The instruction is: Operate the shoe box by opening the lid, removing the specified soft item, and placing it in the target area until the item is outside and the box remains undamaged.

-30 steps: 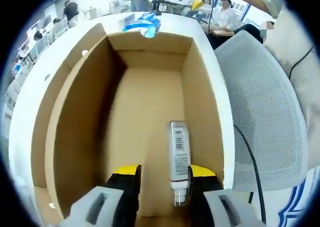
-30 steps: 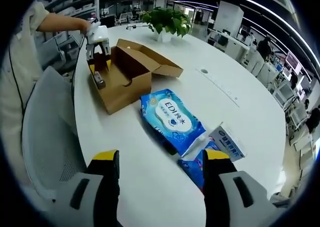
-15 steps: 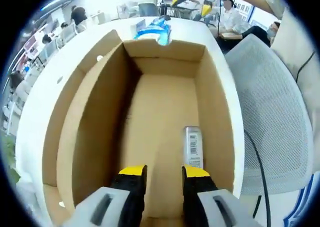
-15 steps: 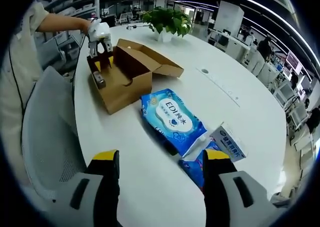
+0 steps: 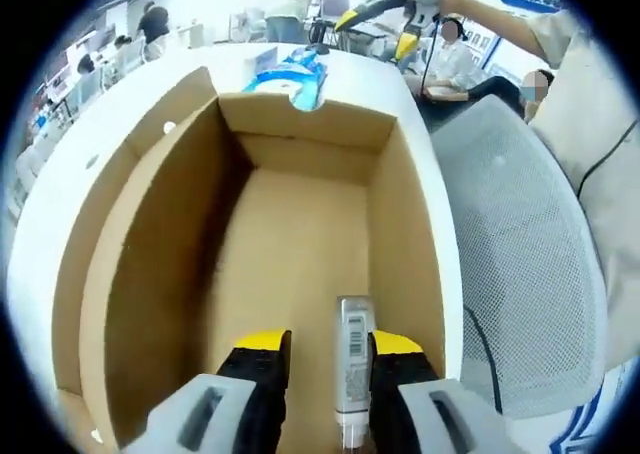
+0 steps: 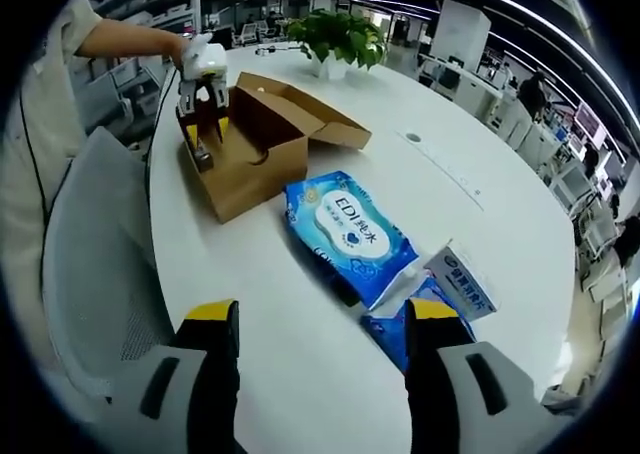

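Open brown cardboard shoe box [image 5: 300, 224] on the white desk [image 6: 300, 344], a tube between the left jaws.

In the left gripper view, the left gripper [image 5: 328, 369], yellow-tipped jaws narrowed, grips a small silver-white tube with a barcode label [image 5: 352, 359] inside the box, above its bare floor. Past the box's far wall lies a blue wet-wipe pack [image 5: 290, 74]. Beside the desk stands a grey mesh chair [image 5: 520, 254]. In the right gripper view, the right gripper [image 6: 320, 349] hangs over the desk, jaws wide apart and holding nothing. Ahead are the blue wipe pack, a small white-and-blue carton [image 6: 462, 289] beside it, then the box with its lid [image 6: 315, 119] folded back, and a green potted plant [image 6: 338, 42] beyond.
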Available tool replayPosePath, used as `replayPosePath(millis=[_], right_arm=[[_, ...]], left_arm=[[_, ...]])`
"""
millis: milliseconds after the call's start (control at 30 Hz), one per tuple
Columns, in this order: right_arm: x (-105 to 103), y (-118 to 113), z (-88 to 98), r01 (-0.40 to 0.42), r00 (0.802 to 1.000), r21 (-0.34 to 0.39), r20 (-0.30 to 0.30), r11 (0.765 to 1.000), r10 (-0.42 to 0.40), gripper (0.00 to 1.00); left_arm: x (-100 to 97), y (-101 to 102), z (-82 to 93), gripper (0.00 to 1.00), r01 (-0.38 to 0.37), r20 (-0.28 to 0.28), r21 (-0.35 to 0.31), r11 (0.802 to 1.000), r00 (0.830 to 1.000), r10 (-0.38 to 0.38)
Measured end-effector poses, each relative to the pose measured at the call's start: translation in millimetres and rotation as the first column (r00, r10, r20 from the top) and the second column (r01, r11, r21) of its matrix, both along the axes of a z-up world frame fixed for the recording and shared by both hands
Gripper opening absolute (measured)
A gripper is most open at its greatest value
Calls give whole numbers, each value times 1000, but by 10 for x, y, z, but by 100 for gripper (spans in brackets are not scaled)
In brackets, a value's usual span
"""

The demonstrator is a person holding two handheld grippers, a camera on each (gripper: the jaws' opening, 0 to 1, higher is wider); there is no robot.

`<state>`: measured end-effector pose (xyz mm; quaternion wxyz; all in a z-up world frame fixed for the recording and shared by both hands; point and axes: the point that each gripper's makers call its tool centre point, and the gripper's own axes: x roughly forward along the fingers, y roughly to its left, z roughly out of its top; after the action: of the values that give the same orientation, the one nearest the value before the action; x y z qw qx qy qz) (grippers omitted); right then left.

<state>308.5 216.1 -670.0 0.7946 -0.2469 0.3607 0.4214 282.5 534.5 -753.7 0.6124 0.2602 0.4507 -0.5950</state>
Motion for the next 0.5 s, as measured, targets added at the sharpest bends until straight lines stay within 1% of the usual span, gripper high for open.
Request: replayPosePath(millis=[100,167,233,267,300,333,367,400,500], right_arm=[[-9,-5,-18,-1,1000,-4,-3,1000,1,63],[-10,-8,-23,2,1000,-2,-5,1000,-2,63],[-9,-9,-24,3,1000,-1,-4,1000,-3,63],[-9,-7,-23,4,1000,-1,-5,1000,-4,63],[-9,-6,-23,4,1000,-1,-5,1000,-4,63],[-9,-1,-20,0,1000,-1,-4,1000,0,63],[-8,1,-18,-1,1000,-1,-3,1000,1,63],[-5,5,-13,-1,1000,0,-2,1000,1,63],[2,13,-1,-1,1000,2,2,1000,1,63]], left_arm=[[-15,-68,-22,31,-1,-10,-10,1000,1000,1],[-48,-82,-48,32,18,-16,-3,1000,1000,-18],[-45,-86,-46,34,30,-11,-3,1000,999,-30],[-11,-79,-45,33,21,5,3,1000,1000,-21],[4,-69,-50,31,20,15,10,1000,1000,-20],[58,8,-74,29,37,51,50,998,998,-40],[78,45,-88,29,38,63,68,997,997,-42],[60,63,-97,29,34,55,68,997,998,-38],[47,120,-82,30,20,53,66,998,998,-23]])
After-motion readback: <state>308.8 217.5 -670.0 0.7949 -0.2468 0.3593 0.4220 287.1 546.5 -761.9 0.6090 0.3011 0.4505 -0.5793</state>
